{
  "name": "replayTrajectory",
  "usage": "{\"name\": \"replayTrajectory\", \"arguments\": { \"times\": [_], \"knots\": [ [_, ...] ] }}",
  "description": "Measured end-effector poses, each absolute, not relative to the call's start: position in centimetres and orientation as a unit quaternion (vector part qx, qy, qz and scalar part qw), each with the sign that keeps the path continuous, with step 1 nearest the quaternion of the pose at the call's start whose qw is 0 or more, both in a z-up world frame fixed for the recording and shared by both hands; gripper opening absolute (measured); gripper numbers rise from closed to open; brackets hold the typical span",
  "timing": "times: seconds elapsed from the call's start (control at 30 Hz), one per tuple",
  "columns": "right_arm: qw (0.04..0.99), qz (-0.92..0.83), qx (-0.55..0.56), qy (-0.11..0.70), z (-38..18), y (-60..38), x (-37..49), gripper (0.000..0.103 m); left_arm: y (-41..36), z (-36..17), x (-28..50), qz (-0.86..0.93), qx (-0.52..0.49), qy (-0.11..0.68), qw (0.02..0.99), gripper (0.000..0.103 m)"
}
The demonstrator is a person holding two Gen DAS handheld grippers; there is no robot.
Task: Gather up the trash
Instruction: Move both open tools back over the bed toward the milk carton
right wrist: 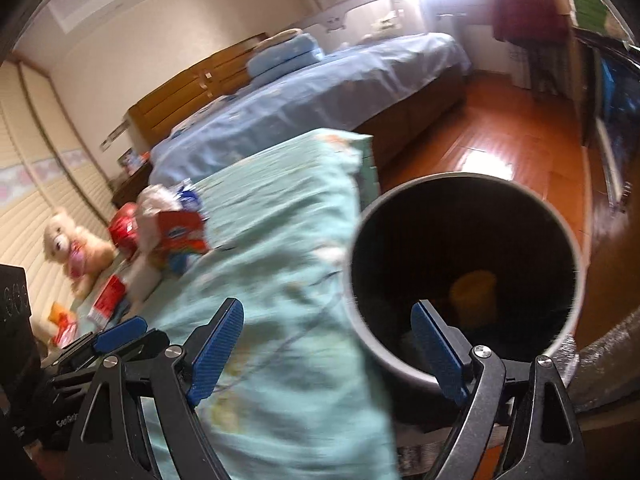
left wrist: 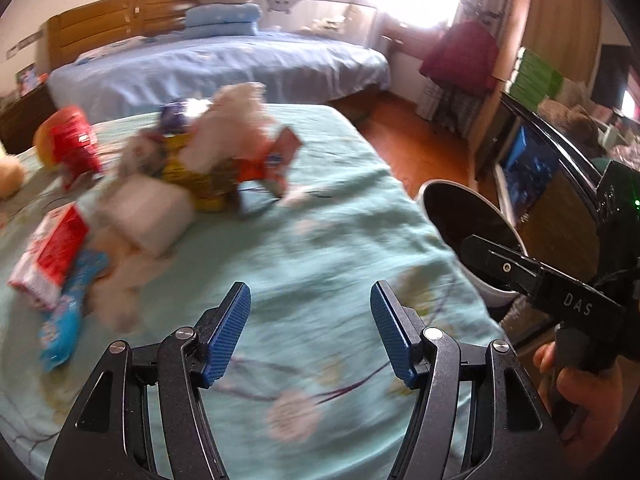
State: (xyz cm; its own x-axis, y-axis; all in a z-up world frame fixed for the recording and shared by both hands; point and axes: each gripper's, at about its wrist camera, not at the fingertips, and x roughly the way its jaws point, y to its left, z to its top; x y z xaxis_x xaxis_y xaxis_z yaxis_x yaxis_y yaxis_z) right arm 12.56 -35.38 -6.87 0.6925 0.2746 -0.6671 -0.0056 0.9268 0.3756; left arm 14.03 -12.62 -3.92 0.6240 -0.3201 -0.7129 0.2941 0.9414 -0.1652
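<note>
A heap of crumpled wrappers and white tissues (left wrist: 192, 160) is seen on the green bedspread (left wrist: 320, 220), ahead-left of the empty, open left gripper (left wrist: 310, 332); the right gripper (right wrist: 332, 344), likewise empty and open, is farther away.

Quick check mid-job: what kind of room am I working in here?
Most likely a home bedroom: a bed with blue sheets and a wooden headboard, a stuffed bear on the teal blanket, and a trash bin beside it.
</note>
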Motion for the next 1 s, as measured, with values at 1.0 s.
{"name": "replayTrajectory", "arguments": {
  "times": [1.0],
  "knots": [
    [0.878, 0.222, 0.094, 0.412, -6.8, -19.8, 15.4, 0.087, 4.5, -4.9, 12.0, -0.034, -0.103, 0.392, 0.913, 0.063]
  ]
}}
